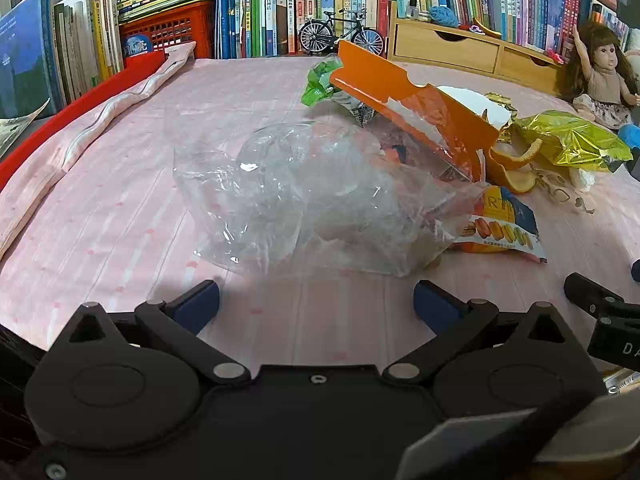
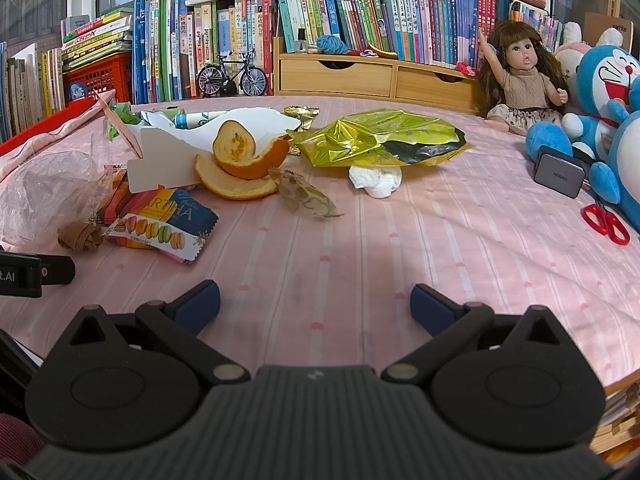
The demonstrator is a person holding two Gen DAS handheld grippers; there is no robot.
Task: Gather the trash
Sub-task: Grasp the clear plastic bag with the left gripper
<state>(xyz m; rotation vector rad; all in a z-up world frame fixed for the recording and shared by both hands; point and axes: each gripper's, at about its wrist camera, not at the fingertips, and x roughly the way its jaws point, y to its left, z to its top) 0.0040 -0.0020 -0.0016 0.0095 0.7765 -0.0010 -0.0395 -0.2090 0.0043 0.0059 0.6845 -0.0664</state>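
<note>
A crumpled clear plastic bag (image 1: pixel 312 200) lies on the pink cloth just ahead of my open left gripper (image 1: pixel 316 304), which holds nothing. Behind it lean an orange carton piece (image 1: pixel 416 104), a green wrapper (image 1: pixel 320 80), orange peel (image 1: pixel 512 168), a yellow foil bag (image 1: pixel 572 140) and a macaron wrapper (image 1: pixel 500 228). In the right wrist view my right gripper (image 2: pixel 316 304) is open and empty over bare cloth. Ahead lie the macaron wrapper (image 2: pixel 164 224), a brown knot (image 2: pixel 80 238), orange peel (image 2: pixel 244 156), a thin clear wrapper (image 2: pixel 304 196), a white tissue (image 2: pixel 376 180) and the yellow foil bag (image 2: pixel 384 140).
Books, a model bicycle (image 2: pixel 232 74) and a wooden drawer unit (image 2: pixel 376 76) line the back. A doll (image 2: pixel 520 80), blue plush toys (image 2: pixel 600 120), a grey box (image 2: pixel 558 176) and red scissors (image 2: pixel 606 222) sit at the right. A red-edged folded cloth (image 1: pixel 92 120) runs along the left.
</note>
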